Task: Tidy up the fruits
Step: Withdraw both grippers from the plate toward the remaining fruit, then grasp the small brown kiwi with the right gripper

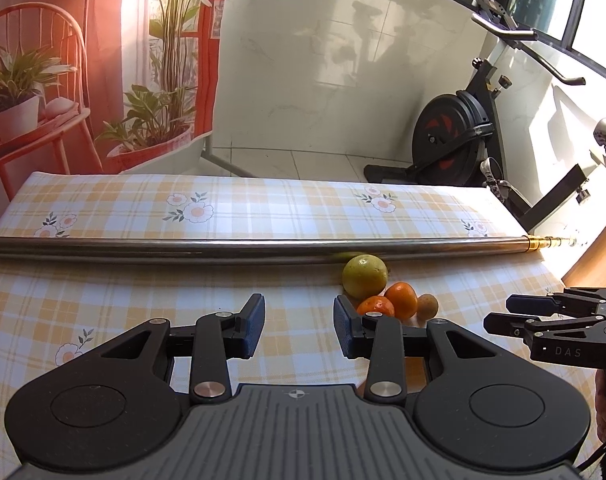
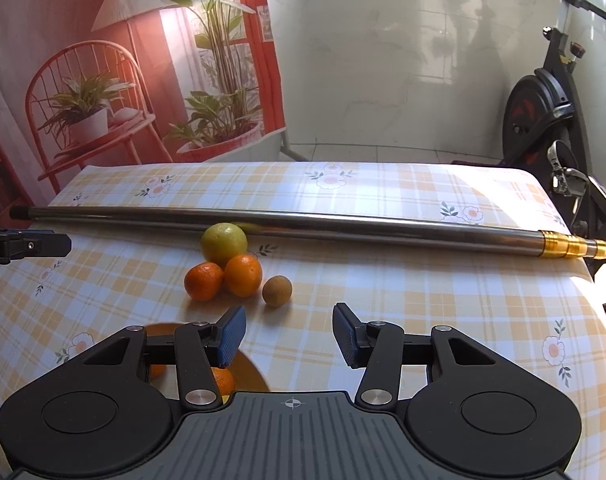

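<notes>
A cluster of fruit lies on the checked tablecloth: a yellow-green citrus (image 2: 224,242), two tangerines (image 2: 203,281) (image 2: 243,275) and a small brown fruit (image 2: 276,290). My right gripper (image 2: 289,332) hovers just short of the brown fruit, open, with nothing between its pads. Beneath it sits an orange plate (image 2: 250,370) holding a tangerine (image 2: 224,381). In the left wrist view the same citrus (image 1: 364,276) and tangerines (image 1: 401,299) lie ahead and right of my left gripper (image 1: 297,324), which is open and empty. The right gripper (image 1: 501,312) reaches in from the right edge.
A long steel pole (image 2: 343,226) with a brass end lies across the table just behind the fruit. An exercise bike (image 1: 455,140) stands beyond the table's far right corner. The tablecloth (image 1: 103,300) spreads left of the fruit. A printed backdrop hangs behind.
</notes>
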A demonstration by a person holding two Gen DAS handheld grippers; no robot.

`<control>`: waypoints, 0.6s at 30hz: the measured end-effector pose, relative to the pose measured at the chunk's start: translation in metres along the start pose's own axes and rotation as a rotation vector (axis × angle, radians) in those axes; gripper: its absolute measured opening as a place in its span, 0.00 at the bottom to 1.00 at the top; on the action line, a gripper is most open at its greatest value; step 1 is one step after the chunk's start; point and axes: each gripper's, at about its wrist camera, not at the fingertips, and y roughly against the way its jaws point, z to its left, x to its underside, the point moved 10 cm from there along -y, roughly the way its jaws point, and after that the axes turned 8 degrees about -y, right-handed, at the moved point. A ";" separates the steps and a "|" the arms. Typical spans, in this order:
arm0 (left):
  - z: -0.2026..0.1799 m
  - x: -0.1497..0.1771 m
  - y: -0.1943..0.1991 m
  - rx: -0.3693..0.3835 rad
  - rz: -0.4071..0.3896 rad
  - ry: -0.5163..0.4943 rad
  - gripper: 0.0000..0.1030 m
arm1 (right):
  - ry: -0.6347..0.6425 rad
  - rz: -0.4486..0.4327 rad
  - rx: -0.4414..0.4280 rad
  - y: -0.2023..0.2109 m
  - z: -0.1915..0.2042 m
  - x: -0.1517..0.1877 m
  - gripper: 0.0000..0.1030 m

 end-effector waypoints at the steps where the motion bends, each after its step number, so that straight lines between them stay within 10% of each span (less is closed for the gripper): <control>1: 0.000 -0.001 -0.001 -0.005 -0.005 -0.001 0.44 | 0.016 0.006 0.004 -0.004 0.000 0.000 0.42; 10: 0.003 -0.009 -0.012 -0.004 -0.032 0.007 0.72 | 0.073 0.067 -0.025 -0.047 -0.001 -0.013 0.34; 18: 0.009 -0.010 -0.022 0.015 -0.028 0.066 0.75 | 0.161 0.138 -0.039 -0.085 0.012 -0.011 0.31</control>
